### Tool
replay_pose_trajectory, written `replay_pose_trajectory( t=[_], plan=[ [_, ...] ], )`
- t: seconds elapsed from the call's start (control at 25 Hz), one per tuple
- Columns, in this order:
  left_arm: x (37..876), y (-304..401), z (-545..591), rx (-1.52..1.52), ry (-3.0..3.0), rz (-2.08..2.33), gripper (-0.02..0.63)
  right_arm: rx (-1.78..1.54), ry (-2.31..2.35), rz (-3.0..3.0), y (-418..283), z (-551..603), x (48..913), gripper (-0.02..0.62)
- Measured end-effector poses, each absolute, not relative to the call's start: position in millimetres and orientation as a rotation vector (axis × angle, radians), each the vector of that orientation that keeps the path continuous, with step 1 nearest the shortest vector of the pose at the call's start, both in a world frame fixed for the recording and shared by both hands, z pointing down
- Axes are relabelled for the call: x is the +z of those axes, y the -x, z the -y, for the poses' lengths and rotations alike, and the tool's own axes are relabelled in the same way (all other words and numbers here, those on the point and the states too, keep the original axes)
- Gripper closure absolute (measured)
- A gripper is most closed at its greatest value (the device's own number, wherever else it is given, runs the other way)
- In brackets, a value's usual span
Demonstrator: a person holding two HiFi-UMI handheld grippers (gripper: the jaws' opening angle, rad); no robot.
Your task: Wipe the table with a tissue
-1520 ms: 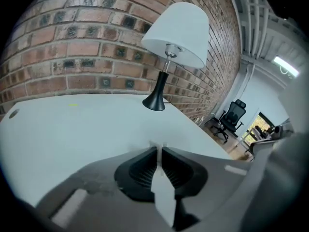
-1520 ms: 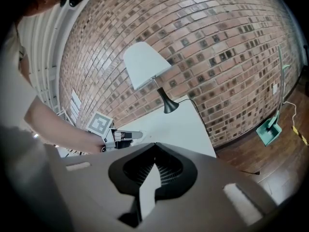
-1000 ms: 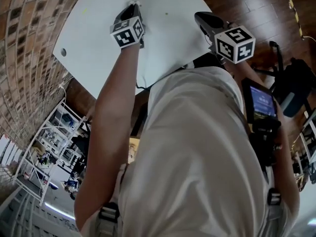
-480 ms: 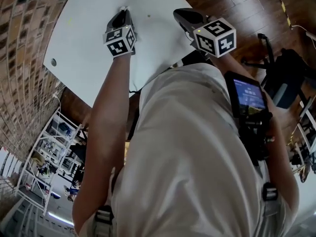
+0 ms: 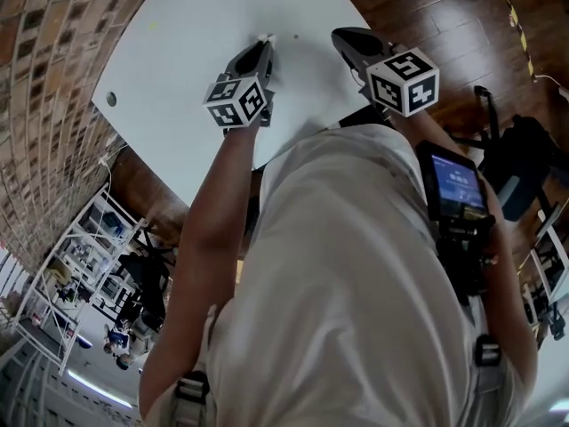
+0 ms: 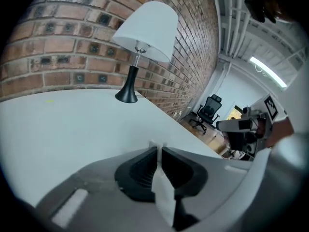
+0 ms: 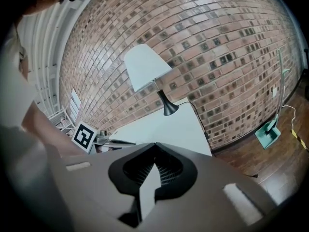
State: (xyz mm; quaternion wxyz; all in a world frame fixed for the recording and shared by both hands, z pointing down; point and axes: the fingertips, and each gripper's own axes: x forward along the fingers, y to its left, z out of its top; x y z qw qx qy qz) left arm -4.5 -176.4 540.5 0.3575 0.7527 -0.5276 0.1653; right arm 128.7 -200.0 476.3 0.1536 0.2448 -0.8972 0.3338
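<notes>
Smooth white table [image 5: 178,60]; left gripper [image 6: 159,150] pinches thin tissue [image 6: 164,195] (ribbed black fingers [image 6: 139,170]); right gripper [image 7: 154,145] fingers together.

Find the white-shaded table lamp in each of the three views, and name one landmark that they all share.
Head view: not in it.
Left gripper view: the lamp is at upper centre, standing at the far end of the table.
Right gripper view: the lamp is just above centre, again at the table's far end.
Shared landmark: the white table, seen in all three.
</notes>
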Motion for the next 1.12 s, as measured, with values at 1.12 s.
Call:
replay_pose_trajectory(
  t=[1.12],
  plan=[
    [562,-29,209,0.903,-2.250,1.219,0.572,1.009,-0.822,2.522,-158,202,487,0.588]
  ],
)
